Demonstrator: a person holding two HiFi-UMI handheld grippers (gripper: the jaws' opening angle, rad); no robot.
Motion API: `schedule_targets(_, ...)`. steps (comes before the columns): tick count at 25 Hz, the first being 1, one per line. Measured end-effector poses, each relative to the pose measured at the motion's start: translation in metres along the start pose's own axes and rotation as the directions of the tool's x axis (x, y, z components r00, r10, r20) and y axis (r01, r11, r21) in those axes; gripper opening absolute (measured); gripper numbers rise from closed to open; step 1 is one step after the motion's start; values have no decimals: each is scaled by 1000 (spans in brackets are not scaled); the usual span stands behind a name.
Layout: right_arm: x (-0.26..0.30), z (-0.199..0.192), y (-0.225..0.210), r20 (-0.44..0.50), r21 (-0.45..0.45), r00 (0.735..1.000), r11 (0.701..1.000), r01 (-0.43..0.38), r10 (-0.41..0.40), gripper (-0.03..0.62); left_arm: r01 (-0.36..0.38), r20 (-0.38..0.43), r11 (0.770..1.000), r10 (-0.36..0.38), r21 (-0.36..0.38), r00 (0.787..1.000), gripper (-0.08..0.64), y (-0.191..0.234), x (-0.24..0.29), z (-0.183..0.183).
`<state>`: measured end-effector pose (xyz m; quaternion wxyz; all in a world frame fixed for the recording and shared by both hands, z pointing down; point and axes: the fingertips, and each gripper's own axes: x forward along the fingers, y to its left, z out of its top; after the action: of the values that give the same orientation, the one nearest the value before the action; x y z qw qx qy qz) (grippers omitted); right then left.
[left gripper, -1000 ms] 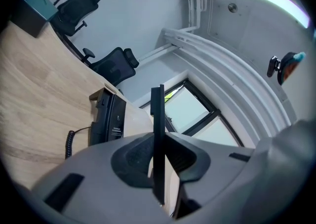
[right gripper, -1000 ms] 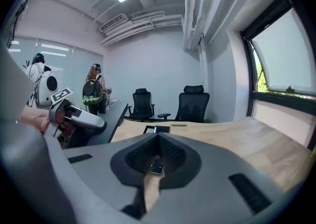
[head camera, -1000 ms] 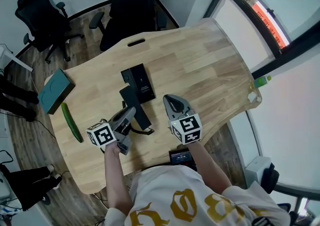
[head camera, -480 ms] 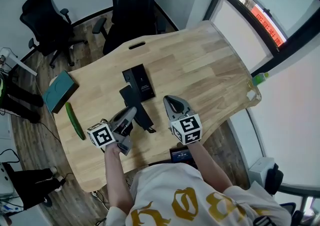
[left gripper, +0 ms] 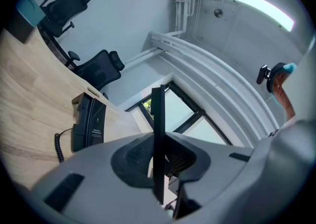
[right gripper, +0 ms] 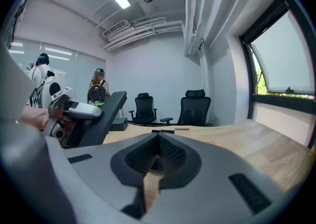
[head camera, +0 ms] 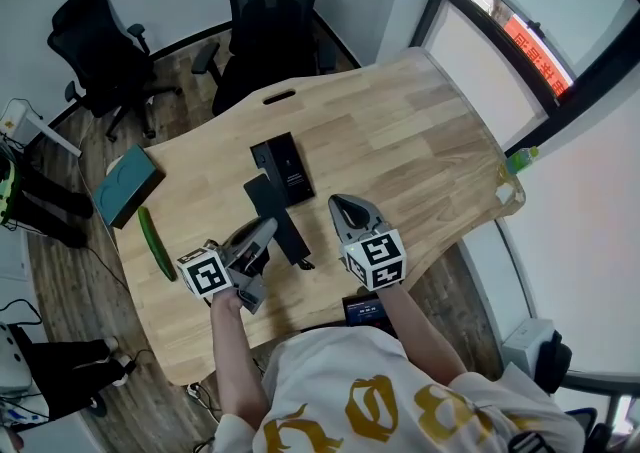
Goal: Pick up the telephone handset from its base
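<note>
My left gripper [head camera: 262, 233] is clamped on the telephone handset [head camera: 285, 231]. In the left gripper view the handset shows edge-on as a thin dark bar standing upright between the 2 jaws, with the pads pressed against it from both sides. The handset is lifted off the wooden table [head camera: 400, 141]; in the right gripper view it slants up and away above the tabletop, with my left gripper under its lower end. From my head view it runs from 11 o'clock to 5 o'clock across the front of that gripper, and its far end overlaps the near left corner of the base [head camera: 283, 166].

The base lies flat on the table at about 12 o'clock from my left gripper. A coiled cord [left gripper: 59, 148] runs along the table beside the base, on its near side.

My right gripper [head camera: 345, 206] sits at 3 o'clock of the left one, near it but not touching it or the handset. Its jaws are together, with nothing between them but a sliver of table showing through below the pads.

A green cucumber [head camera: 155, 241] lies at 9 o'clock of my left gripper, near the table's left edge, and a teal box [head camera: 128, 184] sits at 10 o'clock, just beyond the cucumber. 2 black office chairs [head camera: 270, 11] stand past the far edge of the table.
</note>
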<state>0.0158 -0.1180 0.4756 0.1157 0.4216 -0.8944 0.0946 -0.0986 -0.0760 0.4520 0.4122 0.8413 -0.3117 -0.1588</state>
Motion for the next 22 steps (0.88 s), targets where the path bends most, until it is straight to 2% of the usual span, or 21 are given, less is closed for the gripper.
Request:
schedule_targets(7, 4, -2, 9, -16, -24, 999, 999, -29, 29, 6, 0, -12, 1000, 0, 3, 1000, 72, 1, -3, -3)
schedule_targets(22, 12, -7, 12, -37, -28, 998, 998, -52, 51, 5, -32, -17, 998, 31, -50, 999, 72, 9, -5, -11)
